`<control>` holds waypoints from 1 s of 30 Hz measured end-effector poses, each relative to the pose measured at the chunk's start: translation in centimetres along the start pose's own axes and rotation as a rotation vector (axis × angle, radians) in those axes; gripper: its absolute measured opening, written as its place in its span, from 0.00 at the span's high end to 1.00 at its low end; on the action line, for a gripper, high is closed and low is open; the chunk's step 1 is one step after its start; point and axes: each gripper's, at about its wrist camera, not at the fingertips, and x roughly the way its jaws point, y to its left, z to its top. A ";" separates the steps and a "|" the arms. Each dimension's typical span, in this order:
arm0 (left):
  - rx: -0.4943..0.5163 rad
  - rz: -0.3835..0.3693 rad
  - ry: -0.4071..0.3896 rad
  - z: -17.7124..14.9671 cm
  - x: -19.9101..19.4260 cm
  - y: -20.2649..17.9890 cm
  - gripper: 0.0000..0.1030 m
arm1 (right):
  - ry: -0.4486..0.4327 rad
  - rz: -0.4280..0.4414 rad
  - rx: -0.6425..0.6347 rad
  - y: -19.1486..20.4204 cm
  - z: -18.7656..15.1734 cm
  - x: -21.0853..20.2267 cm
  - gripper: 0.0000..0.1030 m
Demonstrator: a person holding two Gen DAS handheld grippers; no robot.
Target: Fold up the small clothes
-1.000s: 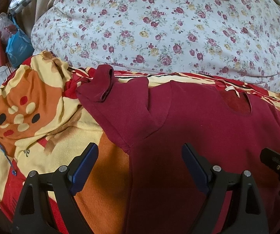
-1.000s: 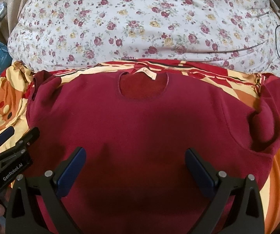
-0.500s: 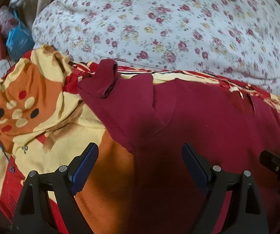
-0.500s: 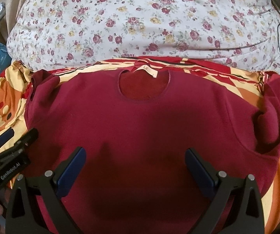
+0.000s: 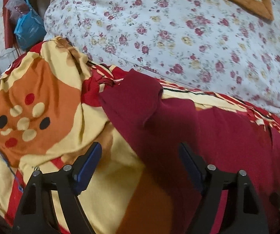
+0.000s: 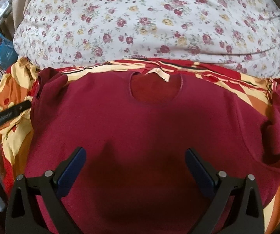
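Right wrist view: maroon shirt is laid flat on the patterned blanket, neckline toward the floral pillow. Right gripper is held apart above its middle. Left gripper is spread apart over the shirt's left edge, nothing clamped.

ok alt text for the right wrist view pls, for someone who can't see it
A dark red top lies spread flat, neckline away from the camera, on an orange, yellow and red patterned blanket. The right gripper is open above its lower middle, holding nothing. Both sleeves are bunched at the sides, and a white floral duvet fills the background.
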 end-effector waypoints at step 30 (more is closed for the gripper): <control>-0.041 -0.280 -0.091 3.4 -3.9 -0.9 1.00 | -0.005 0.038 0.055 -2.7 -0.4 -1.9 0.00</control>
